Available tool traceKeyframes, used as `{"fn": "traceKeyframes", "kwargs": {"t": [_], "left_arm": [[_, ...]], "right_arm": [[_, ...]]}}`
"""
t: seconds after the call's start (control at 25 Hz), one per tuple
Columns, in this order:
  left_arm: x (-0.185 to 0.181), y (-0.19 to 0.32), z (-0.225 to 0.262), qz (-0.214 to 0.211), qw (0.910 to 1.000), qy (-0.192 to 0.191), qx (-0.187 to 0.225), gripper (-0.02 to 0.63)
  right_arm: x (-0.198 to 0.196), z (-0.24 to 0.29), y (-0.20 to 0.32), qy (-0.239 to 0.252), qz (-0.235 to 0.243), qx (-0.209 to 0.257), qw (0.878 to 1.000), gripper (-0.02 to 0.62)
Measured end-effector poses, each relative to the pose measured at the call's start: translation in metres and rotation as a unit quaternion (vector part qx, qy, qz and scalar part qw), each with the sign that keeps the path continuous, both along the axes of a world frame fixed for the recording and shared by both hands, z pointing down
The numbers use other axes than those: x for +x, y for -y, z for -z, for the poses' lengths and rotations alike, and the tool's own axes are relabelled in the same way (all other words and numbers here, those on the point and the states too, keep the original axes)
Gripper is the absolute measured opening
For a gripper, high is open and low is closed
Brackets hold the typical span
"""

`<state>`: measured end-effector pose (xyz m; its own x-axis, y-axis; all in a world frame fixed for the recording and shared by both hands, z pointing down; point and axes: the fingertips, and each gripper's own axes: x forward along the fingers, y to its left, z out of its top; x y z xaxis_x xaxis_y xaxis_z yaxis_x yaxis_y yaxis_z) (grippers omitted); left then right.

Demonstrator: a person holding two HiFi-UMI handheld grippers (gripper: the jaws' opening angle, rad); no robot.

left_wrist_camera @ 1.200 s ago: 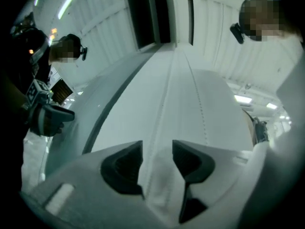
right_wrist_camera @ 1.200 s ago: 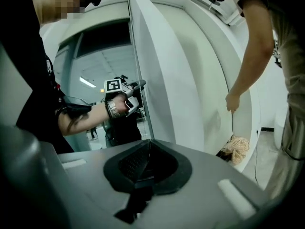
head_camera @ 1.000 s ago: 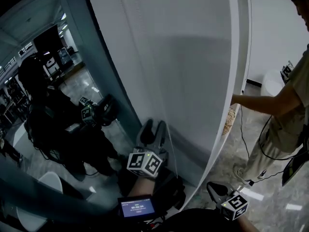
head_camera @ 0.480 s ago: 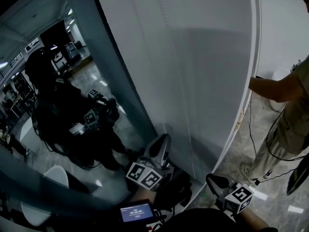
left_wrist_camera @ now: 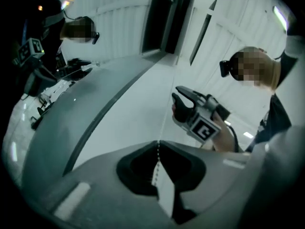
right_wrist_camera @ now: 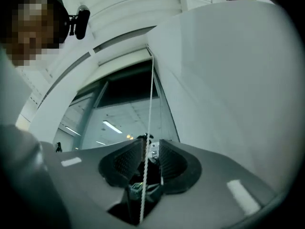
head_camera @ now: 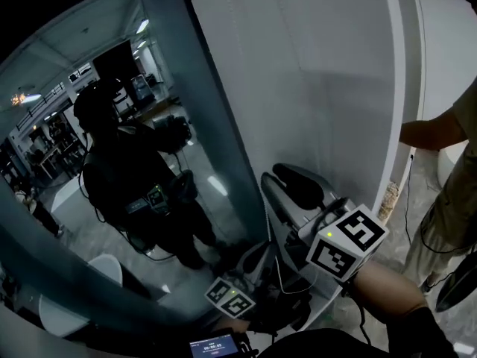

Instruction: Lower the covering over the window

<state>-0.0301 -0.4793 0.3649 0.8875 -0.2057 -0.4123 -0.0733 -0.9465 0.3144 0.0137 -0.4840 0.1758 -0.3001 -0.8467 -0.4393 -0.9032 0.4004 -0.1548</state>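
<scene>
The white roller blind (head_camera: 328, 73) hangs over the window right of the dark glass. Its thin bead chain (left_wrist_camera: 167, 109) runs down in front of it. My left gripper (head_camera: 259, 253) is low, near the blind's foot, and its jaws are shut on the chain (left_wrist_camera: 157, 149). My right gripper (head_camera: 274, 179) is raised above it, close to the blind, also seen from the left gripper view (left_wrist_camera: 175, 101). Its jaws have just been opening; the chain (right_wrist_camera: 151, 94) passes through the gap between the pads (right_wrist_camera: 167, 163) without being pressed.
A grey window post (head_camera: 209, 125) divides the blind from dark glass (head_camera: 89, 222) that mirrors me. A bystander's arm (head_camera: 432, 133) reaches to the blind's right edge. A small screen (head_camera: 212, 345) glows at the bottom.
The right gripper rose from the bottom right corner to beside the blind and its jaws parted. The left gripper, open a second ago, shut on the chain and sank lower.
</scene>
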Motion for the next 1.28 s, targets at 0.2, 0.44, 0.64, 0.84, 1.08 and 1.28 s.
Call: {"fn": "traceKeyframes", "kwargs": {"t": [0.2,0.44,0.64,0.84,1.08,1.28], "left_arm": [[-0.008,-0.002,0.001,-0.003,1.0,0.003,0.007,0.016],[-0.005,0.007,-0.011,-0.034,0.9994,-0.009,-0.007,0.017],[-0.025,0.017,-0.082,0.007,0.9938,0.023,-0.109,0.026],[-0.039,-0.028,-0.169,0.064,0.9779,0.069,-0.186,0.034],[-0.077,-0.058,-0.189,0.217,0.9493,0.15,-0.171,0.028],[-0.077,-0.083,-0.109,0.277,0.9492,0.12,-0.087,0.031]], "right_arm": [[-0.005,0.07,0.016,-0.009,0.008,0.037,0.999,0.112],[-0.01,0.082,0.035,-0.05,0.011,0.037,0.998,0.018],[-0.017,0.026,0.036,-0.107,-0.002,0.01,0.994,0.012],[0.01,-0.034,0.004,-0.113,-0.004,-0.028,0.993,0.012],[0.018,-0.087,-0.042,-0.139,0.013,-0.052,0.989,0.012],[-0.009,-0.137,-0.079,-0.17,0.075,-0.101,0.977,0.012]]}}
